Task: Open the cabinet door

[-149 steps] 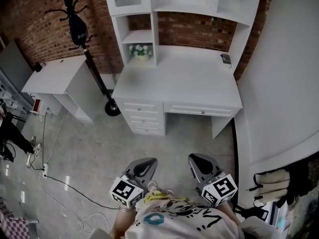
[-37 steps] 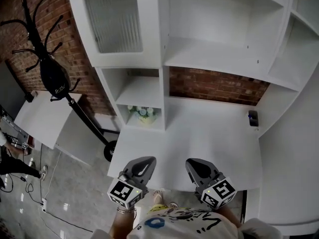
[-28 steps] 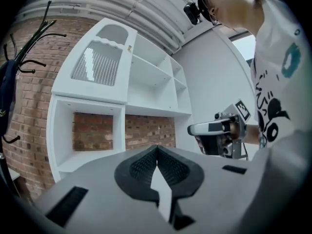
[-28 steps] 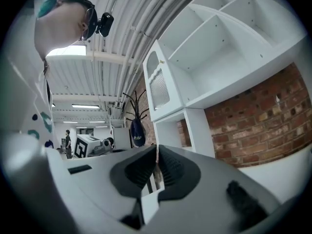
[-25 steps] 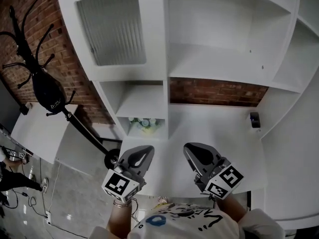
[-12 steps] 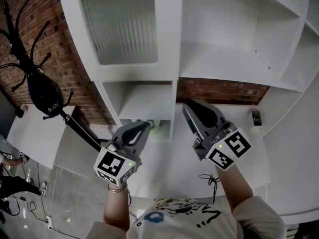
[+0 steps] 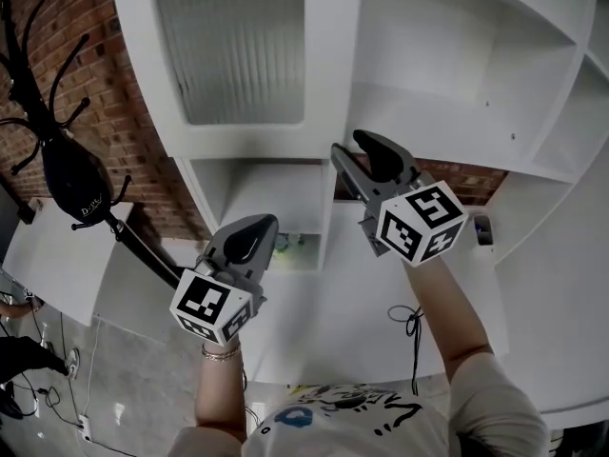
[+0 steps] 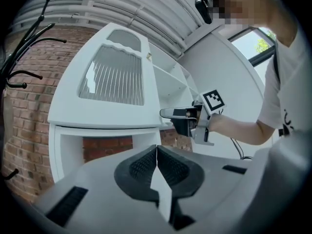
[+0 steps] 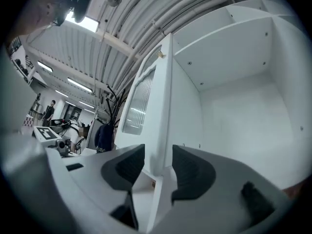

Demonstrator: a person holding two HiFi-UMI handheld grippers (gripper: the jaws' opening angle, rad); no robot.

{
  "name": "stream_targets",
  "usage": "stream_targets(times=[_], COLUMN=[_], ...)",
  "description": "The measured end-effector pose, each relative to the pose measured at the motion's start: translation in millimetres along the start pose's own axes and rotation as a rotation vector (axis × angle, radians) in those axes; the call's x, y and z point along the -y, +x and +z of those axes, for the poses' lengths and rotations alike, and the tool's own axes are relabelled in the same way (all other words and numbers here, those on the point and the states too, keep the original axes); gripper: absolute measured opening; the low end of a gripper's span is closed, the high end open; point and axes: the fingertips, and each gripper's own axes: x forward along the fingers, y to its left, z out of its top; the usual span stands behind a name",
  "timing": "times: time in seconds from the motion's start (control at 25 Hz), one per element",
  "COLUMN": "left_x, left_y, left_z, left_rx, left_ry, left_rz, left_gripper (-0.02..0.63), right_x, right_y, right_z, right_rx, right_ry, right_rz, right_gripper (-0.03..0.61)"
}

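- The right gripper [image 7: 350,147] is held up at the bottom edge of the upper cabinet. Its jaws have just been opening and now stand wide apart, clamped on nothing.
- In the right gripper view, the white upright at the cabinet door's [image 9: 141,101] right edge lines up with the gap between the right gripper's [image 9: 158,162] jaws. The pads do not press on it.
- The cabinet door [image 7: 228,46], white with a ribbed glass panel, sits closed up and to the left of the right gripper, above the left gripper [image 7: 259,225].
- The left gripper [image 8: 157,152] is lower and to the left, its jaws pressed together with nothing between them. It points toward the open cubby [image 7: 276,198] under the door [image 8: 112,82].
- Just past the left gripper's tip, a small bunch of flowers [image 7: 295,243] stands in that cubby.
- To the right of the right gripper run open white shelves [image 7: 457,112], with brick wall [image 7: 105,46] behind.
- Below both grippers lies the white desk top [image 7: 352,322]. A small dark object [image 7: 482,228] rests on it just right of the right gripper.
- Well to the left of the left gripper stands a black coat rack [image 7: 38,84] with a dark bag [image 7: 76,184] hanging on it.
- A thin cord [image 7: 414,336] dangles from the right forearm.
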Motion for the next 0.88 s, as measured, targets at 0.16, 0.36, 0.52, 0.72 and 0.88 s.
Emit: stream_targets(times=[0.16, 0.36, 0.52, 0.72, 0.88], left_x=[5.0, 9.7, 15.6, 21.9, 28.8], left_y=[3.9, 1.7, -2.1, -6.1, -8.7], left_z=[-7.2, -9.3, -12.6, -15.4, -16.0], left_rx=[0.001, -0.002, -0.008, -0.017, -0.020], left_ry=[-0.039, -0.059, -0.065, -0.071, -0.067], left_rz=[0.012, 0.033, 0.042, 0.053, 0.051], left_gripper=[0.015, 0.015, 0.015, 0.015, 0.015], right_x=[-0.1, -2.2, -2.8, -6.6, -16.7], right_y=[11.2, 14.4, 12.7, 4.0, -6.8], right_z=[1.5, 0.9, 0.9, 2.8, 6.1], right_rx=[-0.013, -0.008, -0.018, -0.021, -0.012], right_ry=[0.002, 0.012, 0.016, 0.027, 0.031], right_rz=[0.024, 0.039, 0.040, 0.058, 0.086], right_gripper=[0.163, 0.161, 0.161, 0.109, 0.101])
